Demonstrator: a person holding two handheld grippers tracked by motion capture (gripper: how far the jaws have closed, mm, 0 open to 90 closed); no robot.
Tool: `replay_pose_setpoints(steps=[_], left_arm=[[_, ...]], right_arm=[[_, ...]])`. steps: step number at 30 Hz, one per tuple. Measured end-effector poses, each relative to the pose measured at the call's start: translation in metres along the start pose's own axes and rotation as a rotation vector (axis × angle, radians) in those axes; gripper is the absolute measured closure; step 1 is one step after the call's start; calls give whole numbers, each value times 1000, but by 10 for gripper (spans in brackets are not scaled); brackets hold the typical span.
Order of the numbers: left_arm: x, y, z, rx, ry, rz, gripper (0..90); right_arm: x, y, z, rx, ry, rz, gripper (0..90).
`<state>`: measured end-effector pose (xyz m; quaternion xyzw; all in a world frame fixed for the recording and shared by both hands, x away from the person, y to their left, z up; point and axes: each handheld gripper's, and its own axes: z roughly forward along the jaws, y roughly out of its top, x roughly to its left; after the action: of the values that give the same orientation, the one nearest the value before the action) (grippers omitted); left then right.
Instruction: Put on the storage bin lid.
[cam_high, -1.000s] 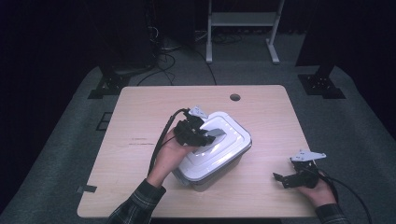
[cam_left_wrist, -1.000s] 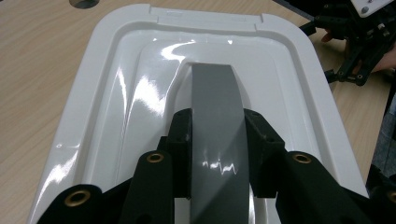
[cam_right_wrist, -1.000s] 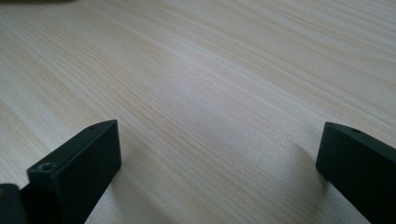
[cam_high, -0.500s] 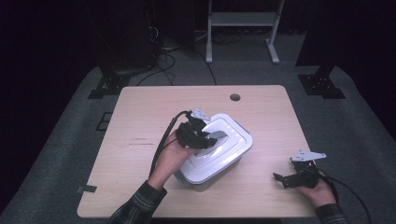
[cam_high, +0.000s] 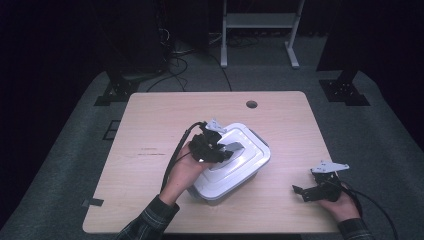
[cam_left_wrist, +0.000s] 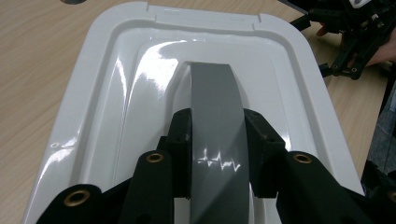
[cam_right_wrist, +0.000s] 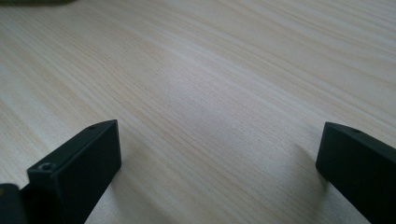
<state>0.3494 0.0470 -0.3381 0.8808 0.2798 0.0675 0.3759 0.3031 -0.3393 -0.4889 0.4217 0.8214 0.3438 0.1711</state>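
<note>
Grip is what matters here: we have the left gripper (cam_left_wrist: 217, 186) closed on the grey handle (cam_left_wrist: 217, 126) of the white storage box (cam_high: 235, 165), one jaw on each side of the strap, pads pressing its edges. To do this step well, we judge that we should keep the squeeze firm and centred along the handle, pull straight up away from the lid (cam_left_wrist: 116, 93) rather than sideways, and watch that the glossy strap does not slip through the jaws. If the lid is latched to the tub, the whole box may tilt or lift with it, so a slow start seems wise.

The handle runs straight ahead from between the left jaws, arching over the raised middle of the lid; the lid's rim lies well beyond and to both sides of them.

Our right gripper (cam_high: 316, 189) rests on the bench (cam_right_wrist: 210, 70), apart from the box, its jaws standing wide with nothing but bare wood between them. From there we could bring it over to steady the tub if it shifts.
</note>
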Motion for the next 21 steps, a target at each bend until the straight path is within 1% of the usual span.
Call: replay_pose_setpoints(steps=[1,3,4,5,6,10,12,13,14,17,19,20,21], left_arm=[[1,-1,1,6,-6,1,655],[1,-1,2,5,-7,7,593],[2,-1,2,0,-15,1,593],[2,-1,2,1,-16,1,551],[3,-1,1,-6,-8,7,510],[5,0,-5,-37,-16,-6,416],[6,0,-6,-45,-19,-9,375],[7,-1,-9,-56,-25,-11,375],[8,-1,-11,-66,-23,-6,325],[8,-1,-15,-75,-25,11,267],[8,-2,-16,-77,-23,14,218],[8,-2,-18,-77,-23,19,218],[8,-2,-18,-78,-26,25,193]], right_arm=[[0,0,0,0,0,0,0],[0,0,0,0,0,0,0],[0,0,0,0,0,0,0],[0,0,0,0,0,0,0],[0,0,0,0,0,0,0],[0,0,0,0,0,0,0],[0,0,0,0,0,0,0],[0,0,0,0,0,0,0],[0,0,0,1,0,0,0],[0,0,0,1,0,0,0],[0,0,0,1,0,0,0],[0,0,0,1,0,0,0],[0,0,0,1,0,0,0]])
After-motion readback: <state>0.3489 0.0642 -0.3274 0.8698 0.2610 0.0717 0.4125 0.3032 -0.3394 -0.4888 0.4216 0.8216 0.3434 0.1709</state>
